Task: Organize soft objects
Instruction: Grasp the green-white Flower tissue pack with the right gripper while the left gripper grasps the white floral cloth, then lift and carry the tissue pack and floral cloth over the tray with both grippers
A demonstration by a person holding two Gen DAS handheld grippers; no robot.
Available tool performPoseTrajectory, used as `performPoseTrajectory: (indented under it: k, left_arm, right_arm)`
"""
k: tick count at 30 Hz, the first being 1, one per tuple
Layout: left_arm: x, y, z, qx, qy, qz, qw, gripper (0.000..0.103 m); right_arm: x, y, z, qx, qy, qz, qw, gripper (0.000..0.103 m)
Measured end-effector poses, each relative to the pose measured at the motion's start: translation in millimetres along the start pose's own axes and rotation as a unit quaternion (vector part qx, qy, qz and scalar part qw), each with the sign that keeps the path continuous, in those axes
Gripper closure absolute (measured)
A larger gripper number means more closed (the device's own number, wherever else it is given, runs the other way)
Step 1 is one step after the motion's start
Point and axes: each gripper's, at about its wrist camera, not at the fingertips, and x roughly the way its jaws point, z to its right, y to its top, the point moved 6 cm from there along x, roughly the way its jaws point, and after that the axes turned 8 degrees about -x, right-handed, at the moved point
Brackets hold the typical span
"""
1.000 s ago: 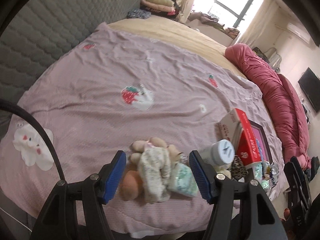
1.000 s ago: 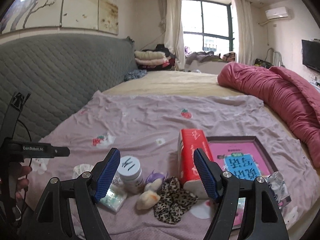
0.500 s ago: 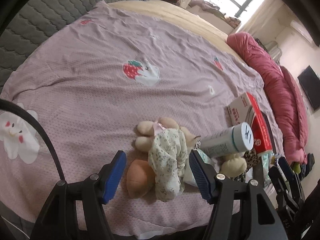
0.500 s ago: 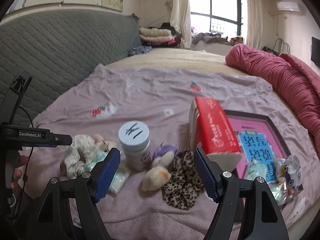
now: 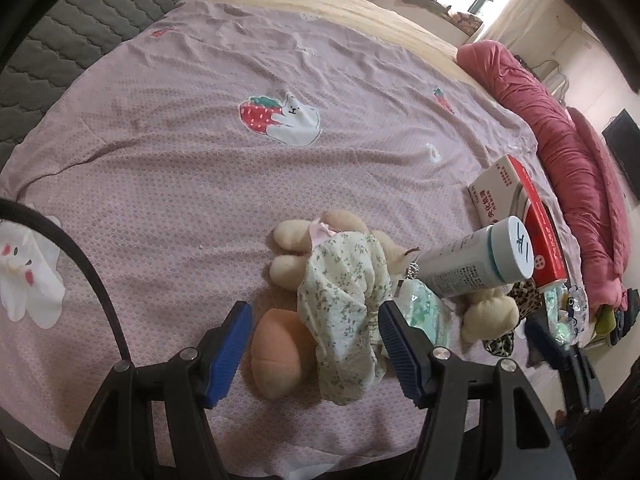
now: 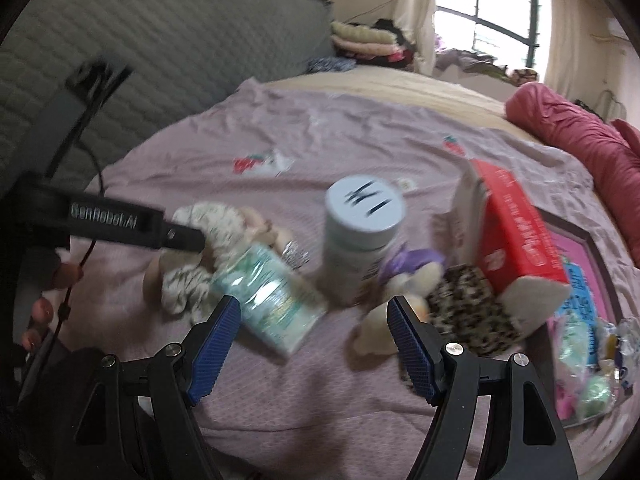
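mauve bedspread (image 5: 168, 184) fills both views. left gripper (image 5: 314, 340), fingers apart and empty, hangs over the plush doll (image 5: 344, 292) in a floral dress at lower centre of its frame. right gripper (image 6: 312, 340), fingers also apart, frames a tissue pack (image 6: 272, 300); beyond stand a white bottle (image 6: 360, 236) and a red box (image 6: 516, 232).

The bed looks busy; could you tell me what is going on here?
A person holds two grippers over a clutter on the bedspread. The left gripper, open, hangs over a plush doll in a floral dress. The right gripper, also open, is near a tissue pack and white bottle. Nothing is gripped yet.
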Motion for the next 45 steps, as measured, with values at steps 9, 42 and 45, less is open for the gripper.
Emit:
performPoseTrajectory:
  k: [9, 42, 45]
  left_arm:
    - [5.0, 1.5, -0.4, -0.005, -0.01, 0.002, 0.9999, 0.051]
    - [-1.3, 7.2, 3.8, -0.023, -0.089, 0.014, 0.9957, 0.092]
    - [-4.5, 6.4, 9.2, -0.016, -0.093, 0.018, 0.9954, 0.092]
  right_arm:
    - [39.4, -4.3, -24.0, -0.029, 0.042, -0.026, 0.998, 0.026]
    - [28.4, -12.6, 11.0, 0.062, 0.098, -0.023, 0.993, 0.056]
    - [24.5, -12.6, 14.2, 0.068, 0.098, -0.02, 0.993, 0.056]
